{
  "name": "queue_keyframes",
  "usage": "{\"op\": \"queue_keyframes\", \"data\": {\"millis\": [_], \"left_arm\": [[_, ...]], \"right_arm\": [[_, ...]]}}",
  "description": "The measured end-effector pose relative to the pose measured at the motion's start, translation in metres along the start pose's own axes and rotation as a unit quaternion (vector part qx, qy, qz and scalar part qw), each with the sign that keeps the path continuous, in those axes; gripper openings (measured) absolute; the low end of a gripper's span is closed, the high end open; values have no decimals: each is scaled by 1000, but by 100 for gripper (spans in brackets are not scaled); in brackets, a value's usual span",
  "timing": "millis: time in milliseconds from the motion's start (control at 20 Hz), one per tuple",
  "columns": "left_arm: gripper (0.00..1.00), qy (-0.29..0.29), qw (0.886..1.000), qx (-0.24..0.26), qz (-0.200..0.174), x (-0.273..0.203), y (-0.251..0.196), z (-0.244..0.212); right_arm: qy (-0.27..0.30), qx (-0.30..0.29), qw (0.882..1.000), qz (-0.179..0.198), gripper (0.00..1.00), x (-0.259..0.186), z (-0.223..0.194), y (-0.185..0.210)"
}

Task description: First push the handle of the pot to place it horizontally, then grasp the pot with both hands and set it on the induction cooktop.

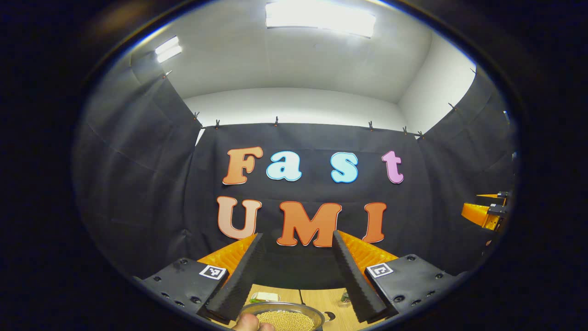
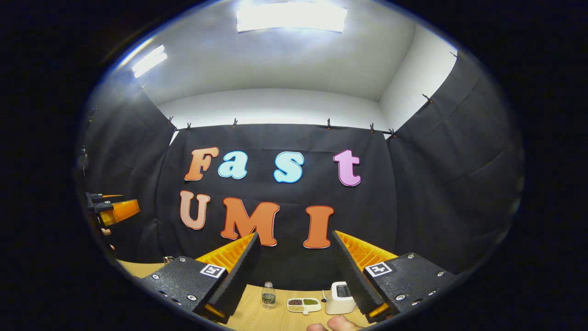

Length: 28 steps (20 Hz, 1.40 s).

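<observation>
A metal pot (image 1: 310, 311) filled with small yellow beans lies low in the left gripper view, just below my left gripper (image 1: 296, 234). A dark stub of handle (image 1: 329, 316) sticks out on its right side. The left gripper is open, held up in the air with nothing between its fingers. My right gripper (image 2: 295, 234) is also open and empty, raised above the wooden table (image 2: 275, 317). The right gripper (image 1: 471, 203) shows at the far right of the left gripper view, and the left gripper (image 2: 126, 201) shows at the far left of the right gripper view.
On the table at the back stand a small clear bottle (image 2: 268, 294), a divided dish of beans (image 2: 303, 304) and a white box-shaped appliance (image 2: 339, 298). A pale small object (image 1: 264, 296) lies behind the pot. Fingertips of a hand (image 2: 331, 325) show at the bottom edge.
</observation>
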<state>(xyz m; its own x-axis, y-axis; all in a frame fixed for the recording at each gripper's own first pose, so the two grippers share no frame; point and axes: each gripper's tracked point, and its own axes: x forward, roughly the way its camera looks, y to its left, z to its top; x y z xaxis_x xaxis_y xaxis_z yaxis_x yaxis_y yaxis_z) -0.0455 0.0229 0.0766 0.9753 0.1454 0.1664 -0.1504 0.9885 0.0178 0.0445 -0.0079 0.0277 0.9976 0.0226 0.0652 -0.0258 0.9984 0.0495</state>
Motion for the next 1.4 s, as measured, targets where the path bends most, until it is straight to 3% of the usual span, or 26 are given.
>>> {"op": "queue_keyframes", "data": {"millis": [700,1100,1300,1400], "left_arm": [[95,-4,1000,18,10,-1,3,-4],[99,6,1000,22,8,5,1,-13],[92,5,1000,25,4,7,-3,-12],[95,3,1000,27,4,6,-3,-9]], "right_arm": [[-27,5,1000,9,95,3,16,2],[-22,3,1000,12,95,6,8,2],[-23,1,1000,11,95,8,12,2],[-28,1,1000,13,95,7,15,2]]}}
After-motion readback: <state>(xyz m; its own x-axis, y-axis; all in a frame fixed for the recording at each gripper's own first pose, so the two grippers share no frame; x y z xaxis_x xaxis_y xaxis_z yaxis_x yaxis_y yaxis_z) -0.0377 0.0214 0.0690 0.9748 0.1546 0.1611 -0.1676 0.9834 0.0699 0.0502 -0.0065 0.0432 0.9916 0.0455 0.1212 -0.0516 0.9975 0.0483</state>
